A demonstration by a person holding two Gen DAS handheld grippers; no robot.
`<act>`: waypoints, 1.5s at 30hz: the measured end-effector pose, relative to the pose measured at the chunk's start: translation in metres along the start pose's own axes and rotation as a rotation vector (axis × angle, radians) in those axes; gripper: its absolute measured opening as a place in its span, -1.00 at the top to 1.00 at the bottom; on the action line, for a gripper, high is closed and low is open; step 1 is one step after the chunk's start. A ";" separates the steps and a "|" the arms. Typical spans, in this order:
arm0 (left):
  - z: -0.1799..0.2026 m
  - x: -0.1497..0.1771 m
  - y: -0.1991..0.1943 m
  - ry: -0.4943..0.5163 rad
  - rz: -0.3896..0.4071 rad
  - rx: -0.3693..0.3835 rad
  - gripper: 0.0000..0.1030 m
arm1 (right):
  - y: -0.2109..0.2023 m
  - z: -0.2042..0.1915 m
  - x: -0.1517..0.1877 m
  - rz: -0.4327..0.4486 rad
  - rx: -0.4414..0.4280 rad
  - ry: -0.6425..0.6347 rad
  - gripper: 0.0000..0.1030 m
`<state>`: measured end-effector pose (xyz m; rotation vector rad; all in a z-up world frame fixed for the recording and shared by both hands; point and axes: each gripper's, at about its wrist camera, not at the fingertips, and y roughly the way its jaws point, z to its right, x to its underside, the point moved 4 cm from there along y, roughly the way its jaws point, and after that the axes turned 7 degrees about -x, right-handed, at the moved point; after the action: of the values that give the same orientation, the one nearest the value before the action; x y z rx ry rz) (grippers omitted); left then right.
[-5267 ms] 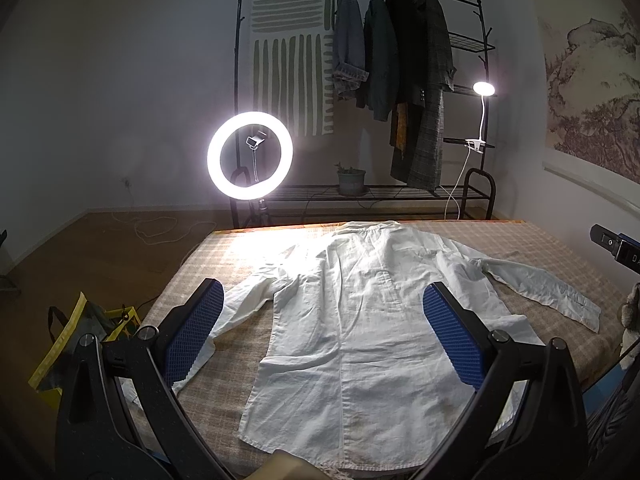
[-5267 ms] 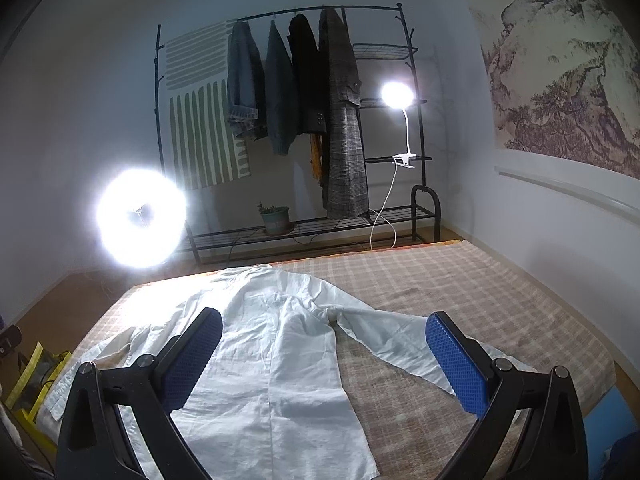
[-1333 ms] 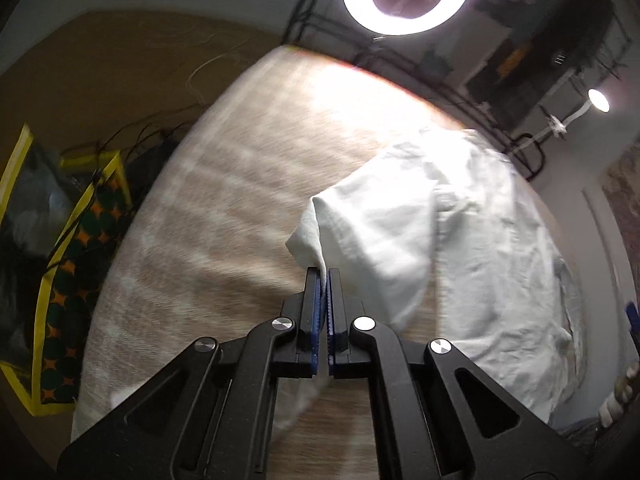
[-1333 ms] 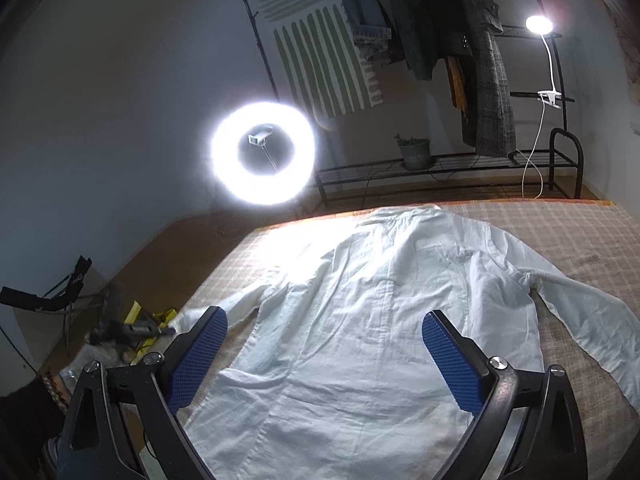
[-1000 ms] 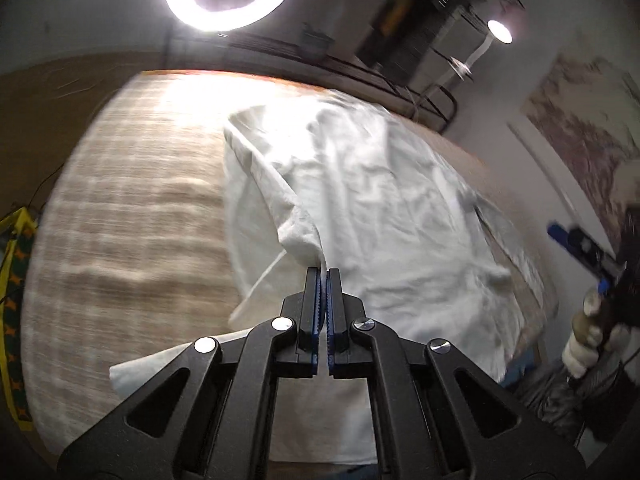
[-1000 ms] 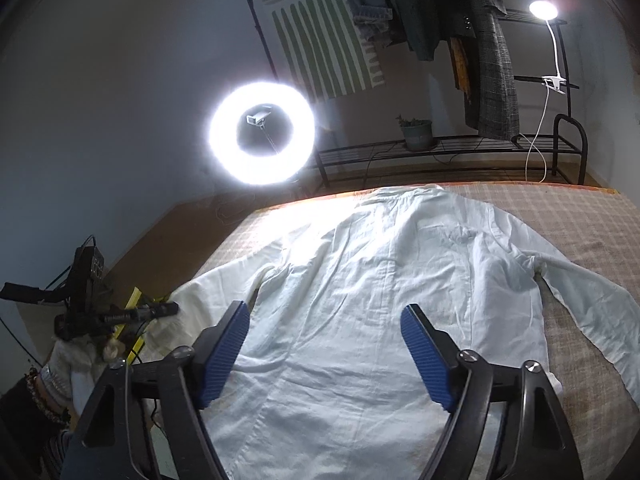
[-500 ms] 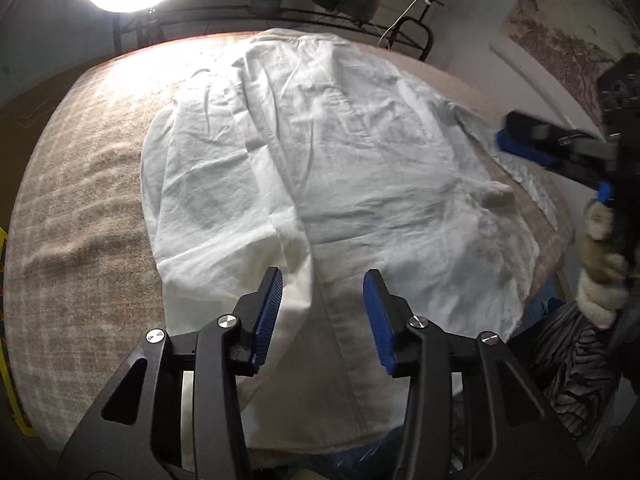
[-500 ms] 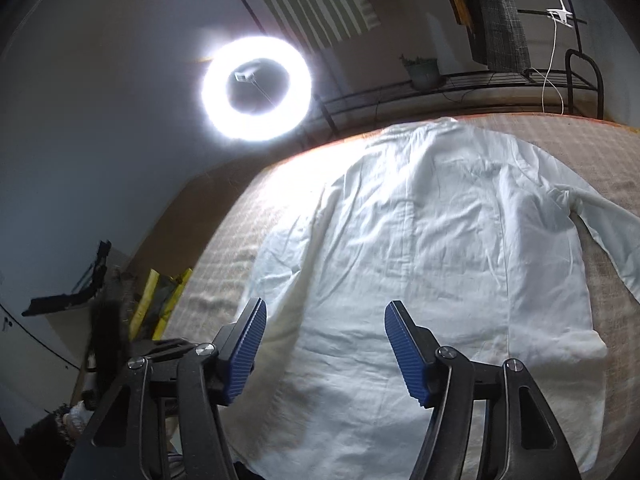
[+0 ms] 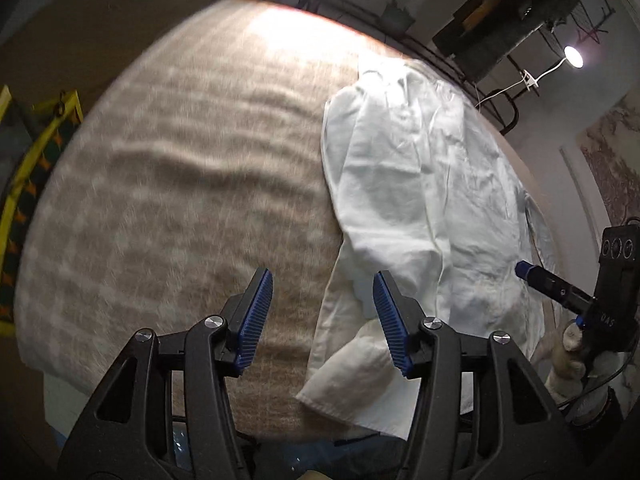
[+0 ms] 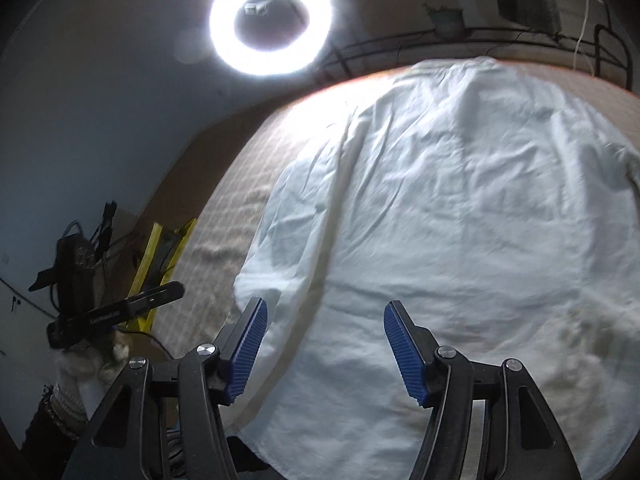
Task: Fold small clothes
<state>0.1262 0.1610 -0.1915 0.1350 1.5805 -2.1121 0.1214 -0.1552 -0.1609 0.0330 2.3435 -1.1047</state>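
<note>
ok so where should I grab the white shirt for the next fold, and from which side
Probably the loose hem corner of the white shirt near the bed's front edge. It already curls up off the plaid cover, so a finger can slip under. Bring the left hand-held gripper, whose jaws have just been opening with nothing clamped, in from the bare cover side.

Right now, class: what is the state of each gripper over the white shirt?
Left gripper: open, having just released; nothing gripped, folded sleeve of the white shirt lies ahead.
Right gripper: open, empty, above the shirt.
</note>
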 end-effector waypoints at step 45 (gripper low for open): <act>0.017 0.106 -0.005 0.120 0.080 -0.121 0.93 | 0.189 -0.084 -0.062 -0.327 0.111 -0.268 0.48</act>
<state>0.0346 0.1121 -0.2205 0.2831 1.7373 -1.9745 0.1817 0.0433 -0.2210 -0.4442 2.0907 -1.3032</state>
